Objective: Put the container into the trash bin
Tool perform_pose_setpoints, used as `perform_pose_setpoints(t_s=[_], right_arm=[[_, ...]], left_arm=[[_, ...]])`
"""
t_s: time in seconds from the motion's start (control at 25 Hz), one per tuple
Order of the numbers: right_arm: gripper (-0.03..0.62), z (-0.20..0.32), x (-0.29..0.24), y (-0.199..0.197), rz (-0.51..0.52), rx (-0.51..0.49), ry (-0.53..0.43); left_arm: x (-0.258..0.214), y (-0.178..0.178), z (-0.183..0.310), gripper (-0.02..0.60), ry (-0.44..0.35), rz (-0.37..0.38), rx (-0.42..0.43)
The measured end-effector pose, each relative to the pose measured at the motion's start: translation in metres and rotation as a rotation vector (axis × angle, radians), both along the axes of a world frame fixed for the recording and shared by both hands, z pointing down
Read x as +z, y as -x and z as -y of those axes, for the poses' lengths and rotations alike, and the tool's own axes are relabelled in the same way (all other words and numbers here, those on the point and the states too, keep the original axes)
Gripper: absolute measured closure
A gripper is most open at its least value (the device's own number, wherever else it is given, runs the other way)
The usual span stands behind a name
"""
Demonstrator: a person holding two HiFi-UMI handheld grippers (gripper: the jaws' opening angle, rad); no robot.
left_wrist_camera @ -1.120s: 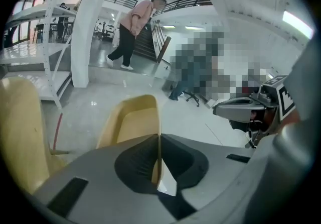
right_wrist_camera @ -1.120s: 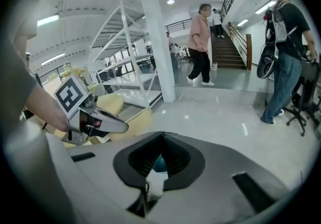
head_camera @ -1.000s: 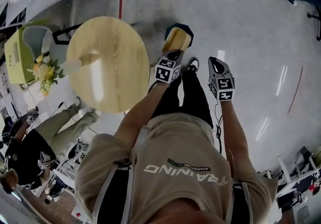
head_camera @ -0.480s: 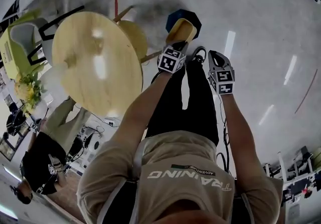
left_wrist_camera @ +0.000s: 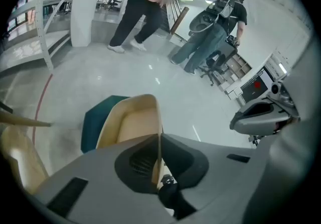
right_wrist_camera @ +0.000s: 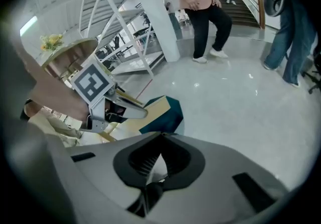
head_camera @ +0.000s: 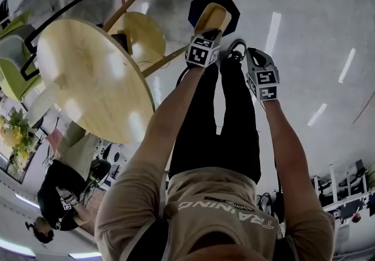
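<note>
In the head view a beige open container (head_camera: pixel 214 17) hangs above a dark teal trash bin (head_camera: pixel 198 8) that stands on the grey floor. My left gripper (head_camera: pixel 209 34) is shut on the container's side wall. The left gripper view shows that wall pinched between the jaws of the left gripper (left_wrist_camera: pixel 159 137), with the container (left_wrist_camera: pixel 133 117) reaching forward and the bin (left_wrist_camera: pixel 95 120) beyond it. My right gripper (head_camera: pixel 251 53) is held to the right of the bin with its jaws together and nothing between them. In the right gripper view the right gripper (right_wrist_camera: pixel 161 135) faces the bin (right_wrist_camera: pixel 168 115).
A round wooden table (head_camera: pixel 88 78) and a wooden chair (head_camera: pixel 143 31) stand left of the bin. Someone sits at the lower left (head_camera: pixel 64 189). Two people (left_wrist_camera: pixel 140 12) (left_wrist_camera: pixel 210 32) stand farther off on the floor. White stair framing (right_wrist_camera: pixel 125 27) rises behind.
The person has stepped toward the bin. Both grippers and the container have moved up in the head view, and the container now overlaps the bin more. The table has slid left.
</note>
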State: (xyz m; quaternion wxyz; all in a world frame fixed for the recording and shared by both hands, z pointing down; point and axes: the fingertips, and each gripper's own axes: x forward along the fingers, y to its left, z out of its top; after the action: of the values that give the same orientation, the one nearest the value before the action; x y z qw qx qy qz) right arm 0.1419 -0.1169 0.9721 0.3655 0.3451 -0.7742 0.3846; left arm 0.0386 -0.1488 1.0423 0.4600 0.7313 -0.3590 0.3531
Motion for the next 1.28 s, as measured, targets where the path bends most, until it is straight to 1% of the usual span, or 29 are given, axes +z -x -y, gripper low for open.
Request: perform_pose_setpoints(t_s=[0.12, 0.28, 0.44, 0.52, 0.6, 0.72, 0.84, 0.88, 0.92, 1.0, 1.12, 1.28], right_arm=[[0.592, -0.010, 0.019, 0.001, 0.005, -0.002, 0.024], [0.592, -0.024, 0.033, 0.002, 0.005, -0.047, 0.049], [0.592, -0.027, 0.038, -0.003, -0.010, -0.065, 0.041], [0.592, -0.028, 0.036, -0.001, -0.018, -0.093, 0.038], [0.592, -0.028, 0.031, -0.001, -0.025, -0.107, 0.047], [0.592, -0.030, 0.029, -0.003, -0.016, -0.082, 0.034], [0.592, -0.028, 0.021, 0.001, -0.002, -0.056, 0.017], [0.592, -0.025, 0.015, 0.003, 0.002, -0.049, 0.004], [0.592, -0.020, 0.007, 0.005, 0.003, -0.041, -0.011], [0.592, -0.012, -0.009, 0.009, 0.003, -0.027, -0.039], [0.592, 0.002, -0.040, 0.019, 0.016, -0.013, -0.083], [0.592, 0.009, -0.092, 0.036, 0.019, -0.025, -0.120]], left_arm=[[0.027, -0.001, 0.006, 0.560, 0.000, 0.028, 0.045], [0.052, -0.001, 0.011, 0.557, 0.015, 0.054, 0.057], [0.072, -0.002, 0.007, 0.538, 0.024, 0.080, 0.088], [0.074, -0.001, 0.007, 0.522, 0.020, 0.079, 0.094], [0.070, 0.002, 0.009, 0.522, 0.018, 0.082, 0.080], [0.060, 0.008, 0.003, 0.522, 0.030, 0.091, 0.059], [0.044, 0.011, -0.002, 0.523, 0.007, 0.080, 0.058], [0.035, 0.010, -0.002, 0.553, -0.005, 0.062, 0.058], [0.023, 0.008, -0.003, 0.569, -0.014, 0.037, 0.059], [-0.003, 0.001, -0.005, 0.569, -0.031, -0.008, 0.059], [-0.044, -0.005, -0.005, 0.569, -0.070, -0.046, 0.040], [-0.113, -0.009, -0.017, 0.569, -0.122, -0.097, 0.022]])
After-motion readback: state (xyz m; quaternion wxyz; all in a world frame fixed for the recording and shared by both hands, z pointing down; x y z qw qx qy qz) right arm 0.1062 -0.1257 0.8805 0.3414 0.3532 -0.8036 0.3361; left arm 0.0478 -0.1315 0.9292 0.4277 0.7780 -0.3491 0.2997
